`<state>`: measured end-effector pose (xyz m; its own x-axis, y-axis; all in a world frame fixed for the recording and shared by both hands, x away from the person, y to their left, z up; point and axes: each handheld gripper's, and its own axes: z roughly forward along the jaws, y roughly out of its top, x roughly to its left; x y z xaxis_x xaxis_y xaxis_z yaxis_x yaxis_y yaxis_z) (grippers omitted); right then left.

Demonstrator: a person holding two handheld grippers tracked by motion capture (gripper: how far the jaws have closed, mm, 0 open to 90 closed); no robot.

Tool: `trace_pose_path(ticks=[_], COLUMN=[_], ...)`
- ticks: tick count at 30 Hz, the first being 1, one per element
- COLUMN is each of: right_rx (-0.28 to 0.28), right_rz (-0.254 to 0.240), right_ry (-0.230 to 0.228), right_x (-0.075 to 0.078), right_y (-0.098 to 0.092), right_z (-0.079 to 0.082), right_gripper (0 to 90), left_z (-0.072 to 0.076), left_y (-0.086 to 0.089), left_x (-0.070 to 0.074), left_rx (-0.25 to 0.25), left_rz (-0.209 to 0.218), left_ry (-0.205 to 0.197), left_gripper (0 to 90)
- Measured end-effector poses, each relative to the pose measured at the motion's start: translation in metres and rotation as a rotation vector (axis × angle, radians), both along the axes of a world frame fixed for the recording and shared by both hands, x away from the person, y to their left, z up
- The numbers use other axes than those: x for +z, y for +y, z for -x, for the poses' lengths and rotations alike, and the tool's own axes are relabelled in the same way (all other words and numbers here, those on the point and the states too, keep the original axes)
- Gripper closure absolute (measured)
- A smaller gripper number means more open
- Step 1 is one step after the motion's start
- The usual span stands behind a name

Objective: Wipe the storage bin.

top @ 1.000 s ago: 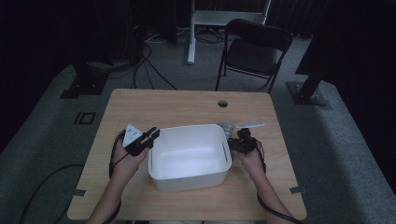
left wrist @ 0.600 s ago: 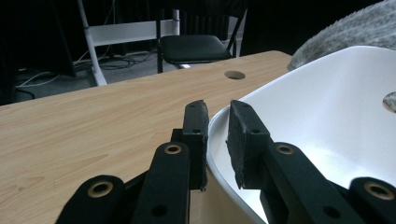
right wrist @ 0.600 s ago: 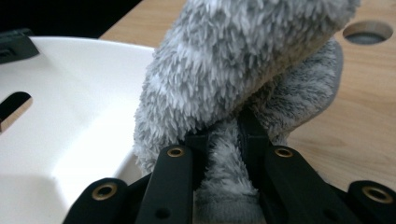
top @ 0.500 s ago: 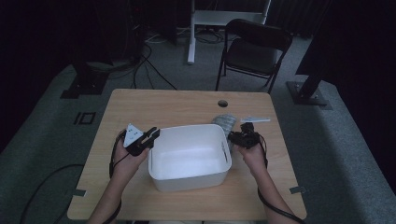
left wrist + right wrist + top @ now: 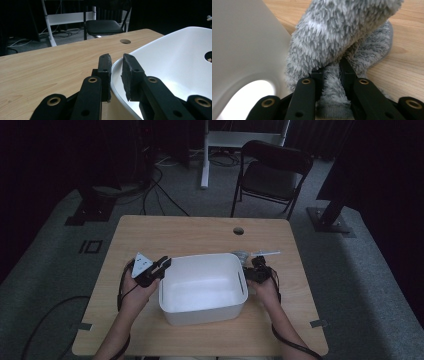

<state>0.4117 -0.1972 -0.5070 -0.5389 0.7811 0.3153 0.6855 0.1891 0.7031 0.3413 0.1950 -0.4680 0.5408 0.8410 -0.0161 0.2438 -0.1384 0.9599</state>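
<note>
Right gripper view: jaws clenched on a fluffy grey sock (image 5: 342, 50), fabric bunched between the pads and flopping over them toward the top of frame. White tub (image 5: 242, 50) wall at frame left, handle cutout at lower left; sock touching that wall. Wooden table (image 5: 407, 65) at right.

High view: right gripper (image 5: 256, 270) just right of centre, hard against the tub's (image 5: 202, 290) right wall. Grey sock (image 5: 241, 255) poking out just above the gripper, beside the tub's upper right corner, outside the tub. Thin white item (image 5: 265, 253) lying on the table just right of the sock, kind unclear. Tub interior looks bare.

Left gripper (image 5: 155, 270) left of centre, at the tub's upper left corner. Left gripper view: left gripper (image 5: 116, 62) with one pad outside and one inside the tub rim (image 5: 117, 65), jaws narrowed over the rim; probably pinching it, though pad contact not sharply readable. Likely purpose: bracing the light tub so it stays put while the other side loads it.

Judgement: sock gripped low near one end, rest hanging free, suits a lift over the rim and drop inside. Sock not yet in the tub. Risk: loose end snagging on the rim or handle cutout.

Background: folding chair (image 5: 272, 175) in upper centre, beyond the table (image 5: 200, 230).
</note>
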Motion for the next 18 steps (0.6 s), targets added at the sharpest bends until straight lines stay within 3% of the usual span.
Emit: trace_pose_path(ticks=[9,14,15,18], right_rx=[0.006,0.014,0.019,0.03], right_rz=[-0.029,-0.044,-0.076,-0.084], right_ry=[-0.05,-0.092,-0.125,-0.15], right_x=[0.017,0.033,0.046,0.055], right_y=[-0.015,-0.026,-0.033,-0.036], right_z=[0.017,0.031,0.042,0.05], right_gripper=[78.1,77.8,77.8,77.8], left_z=[0.0,0.0,0.0,0.0], left_y=[0.0,0.0,0.0,0.0], left_x=[0.0,0.0,0.0,0.0], left_rx=[-0.003,-0.002,-0.002,-0.001], left_rz=[0.0,-0.001,-0.001,-0.004], left_ry=[-0.003,-0.003,-0.003,-0.005], left_gripper=[77.4,77.4,77.4,77.4])
